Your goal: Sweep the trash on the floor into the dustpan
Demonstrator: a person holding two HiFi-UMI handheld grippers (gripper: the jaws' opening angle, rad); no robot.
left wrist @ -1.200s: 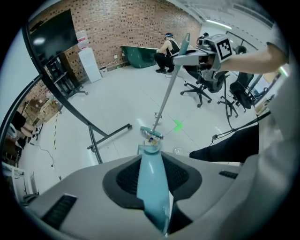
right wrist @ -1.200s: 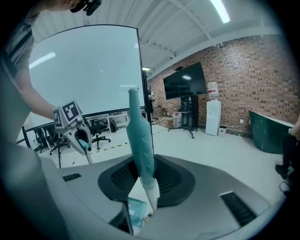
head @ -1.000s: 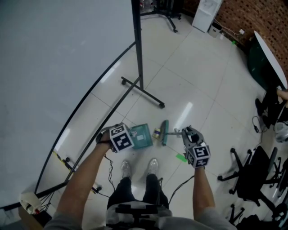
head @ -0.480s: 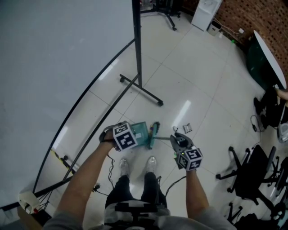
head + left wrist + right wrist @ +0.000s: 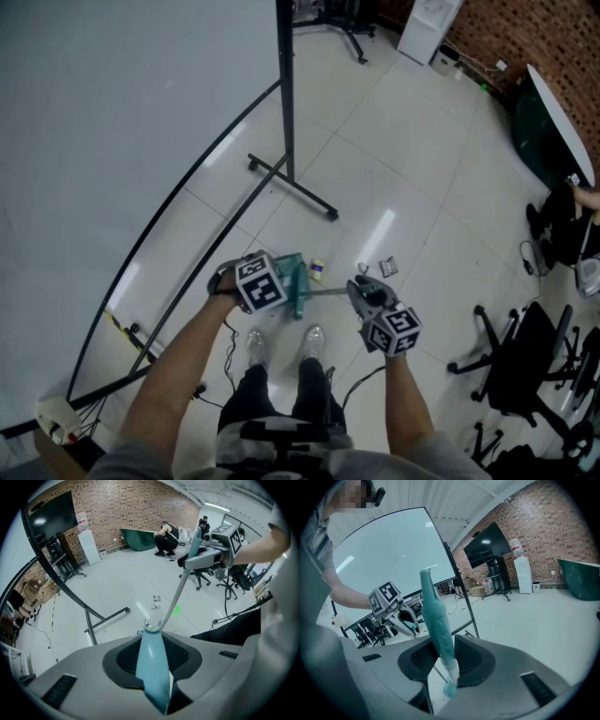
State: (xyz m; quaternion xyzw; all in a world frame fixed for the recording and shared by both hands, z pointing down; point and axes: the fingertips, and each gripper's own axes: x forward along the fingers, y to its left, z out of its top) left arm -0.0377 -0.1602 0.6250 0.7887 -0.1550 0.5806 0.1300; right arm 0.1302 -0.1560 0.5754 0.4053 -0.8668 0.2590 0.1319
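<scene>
Looking steeply down in the head view, a person stands on a pale tiled floor (image 5: 422,159) with a hand-held gripper in each hand. The left gripper (image 5: 262,285), topped by its marker cube, points down over a teal plastic dustpan (image 5: 293,275), which rests on the floor just ahead of the person's shoes. The left gripper view shows what the cube hides from above: its jaws are clamped on the dustpan's tapering handle. The right gripper (image 5: 373,302) sits at three o'clock from the dustpan. Its own view shows the jaws pressed on the teal grip of a thin-shafted broom (image 5: 437,616), with the left gripper beyond it at ten o'clock. From above, the shaft runs level from that gripper to the dustpan's mouth. A small pale scrap of trash (image 5: 317,269) lies just beside the pan at one o'clock, and a dark crumpled wrapper (image 5: 388,267) lies farther off, near three o'clock. Only the left gripper view shows a green tape mark (image 5: 176,611) on the tiles near the shaft. The black foot of a whiteboard stand (image 5: 292,186) crosses the floor at twelve o'clock.
</scene>
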